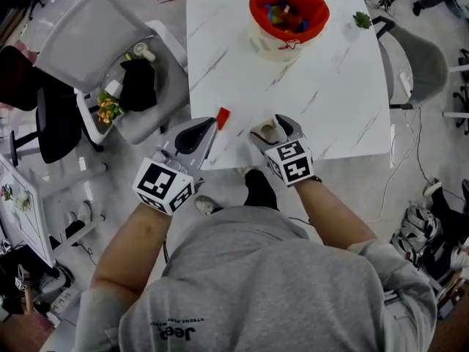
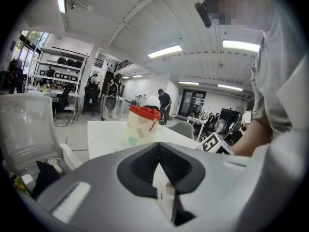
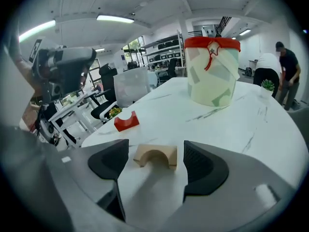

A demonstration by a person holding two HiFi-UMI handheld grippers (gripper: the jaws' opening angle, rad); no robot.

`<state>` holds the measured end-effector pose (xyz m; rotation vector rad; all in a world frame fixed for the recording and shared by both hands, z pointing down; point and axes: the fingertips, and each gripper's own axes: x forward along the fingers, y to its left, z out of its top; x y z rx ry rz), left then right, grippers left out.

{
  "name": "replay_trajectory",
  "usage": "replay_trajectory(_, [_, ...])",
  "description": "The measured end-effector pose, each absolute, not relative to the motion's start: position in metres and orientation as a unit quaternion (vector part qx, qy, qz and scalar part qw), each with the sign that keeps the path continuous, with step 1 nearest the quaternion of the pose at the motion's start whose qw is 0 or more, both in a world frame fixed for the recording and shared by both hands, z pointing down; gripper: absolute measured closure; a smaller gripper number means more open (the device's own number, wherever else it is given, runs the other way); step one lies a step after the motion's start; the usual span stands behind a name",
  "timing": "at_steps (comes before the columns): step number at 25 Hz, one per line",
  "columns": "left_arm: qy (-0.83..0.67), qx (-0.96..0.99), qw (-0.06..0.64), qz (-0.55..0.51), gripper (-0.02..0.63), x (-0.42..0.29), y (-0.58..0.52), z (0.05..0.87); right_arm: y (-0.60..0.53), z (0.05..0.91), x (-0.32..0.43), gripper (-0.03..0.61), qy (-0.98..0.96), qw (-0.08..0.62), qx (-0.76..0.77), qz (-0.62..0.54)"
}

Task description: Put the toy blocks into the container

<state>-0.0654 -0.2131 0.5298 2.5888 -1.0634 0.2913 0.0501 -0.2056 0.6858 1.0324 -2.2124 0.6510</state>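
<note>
Jaws of the right gripper point(image 3: 155, 170) stand wide apart, with the tan arch block point(image 3: 155, 156) between their tips, untouched, on the worktop point(image 1: 330, 101) close to its near edge. Those of the left gripper point(image 2: 161, 166) sit together on nothing. A skewed closing could, I judge, push the arch off that edge or pinch only a corner. A red block point(image 1: 222, 117) lies near the left gripper's tip, easily knocked. The red-rimmed container point(image 1: 287, 13), with blocks inside, stands well apart at the far end, a small green plant point(image 1: 362, 20) near it, and the worktop between is bare.

White marble table point(image 1: 344, 108) on grey floor point(image 1: 432, 145), grey chair point(image 1: 423, 63) beside, strip lights point(image 2: 165, 51) overhead.
</note>
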Motion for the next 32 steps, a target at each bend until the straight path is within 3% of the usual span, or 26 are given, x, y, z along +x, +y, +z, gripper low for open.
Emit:
replay_trajectory(4, [-0.373,0.907,0.166,0.105,0.555,-0.068,-0.212,0.534,-0.206,0.703,0.051,0.279,-0.823,0.339,0.388,0.239])
replay_trajectory(20, [-0.378,0.918,0.104,0.061,0.555,-0.052,-0.279,0.437,-0.338,0.489,0.104,0.279,-0.881,0.202,0.408,0.128])
replay_trajectory(32, [-0.385,0.918,0.072,0.055,0.555,-0.029,-0.346,0.386,-0.444,0.419,0.11,0.279,-0.894,0.201,0.39,0.089])
